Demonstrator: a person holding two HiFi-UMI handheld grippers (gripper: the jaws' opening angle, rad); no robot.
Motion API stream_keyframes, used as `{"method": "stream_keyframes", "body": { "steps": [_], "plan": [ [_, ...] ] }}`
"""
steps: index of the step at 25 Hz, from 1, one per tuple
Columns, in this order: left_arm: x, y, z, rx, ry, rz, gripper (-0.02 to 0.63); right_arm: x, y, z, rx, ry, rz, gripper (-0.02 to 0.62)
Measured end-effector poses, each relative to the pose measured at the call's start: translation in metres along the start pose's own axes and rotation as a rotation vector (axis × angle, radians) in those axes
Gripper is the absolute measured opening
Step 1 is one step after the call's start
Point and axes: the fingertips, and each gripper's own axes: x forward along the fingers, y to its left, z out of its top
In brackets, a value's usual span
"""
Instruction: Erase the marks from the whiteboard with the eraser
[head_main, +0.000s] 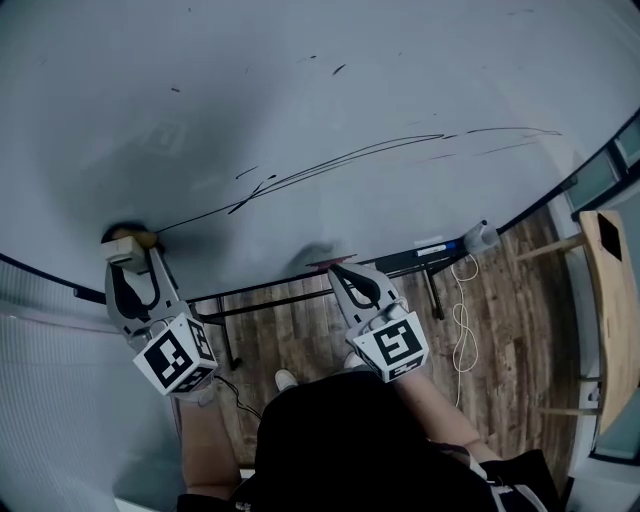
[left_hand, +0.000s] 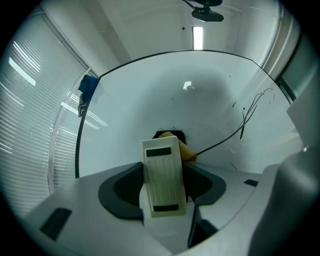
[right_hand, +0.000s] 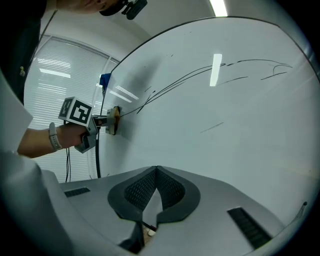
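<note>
A large whiteboard (head_main: 300, 90) fills the head view, crossed by long thin black marker lines (head_main: 340, 160). My left gripper (head_main: 128, 262) is shut on a cream eraser (left_hand: 162, 175), whose yellow-and-black felt end (left_hand: 175, 139) presses on the board at the left end of the lines. In the right gripper view the eraser (right_hand: 112, 120) touches the board where the lines (right_hand: 200, 70) begin. My right gripper (head_main: 335, 270) is shut with nothing in it, its tip close to the board's lower edge.
A marker tray (head_main: 440, 248) with a blue pen and a spray bottle (head_main: 480, 236) runs under the board. A wooden chair (head_main: 605, 300) stands at the right on the wood floor; a white cable (head_main: 462, 330) hangs down. Window blinds (left_hand: 35, 100) lie left of the board.
</note>
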Motion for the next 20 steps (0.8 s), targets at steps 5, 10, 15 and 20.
{"method": "stream_keyframes", "body": {
  "steps": [5,10,15,20],
  "plan": [
    [-0.002,-0.023,0.005,-0.023,0.001,0.008,0.255,-0.005,-0.021,0.000,0.004,-0.008,0.007,0.028],
    [-0.006,-0.050,0.010,-0.013,-0.014,0.020,0.255,-0.014,-0.042,-0.006,-0.002,-0.003,0.006,0.027],
    [-0.009,-0.074,0.016,-0.022,-0.018,0.020,0.253,-0.028,-0.065,-0.012,0.017,-0.004,-0.015,0.028],
    [-0.013,-0.118,0.028,0.004,-0.035,-0.027,0.253,-0.044,-0.087,-0.019,0.022,0.001,-0.036,0.028]
  ]
}}
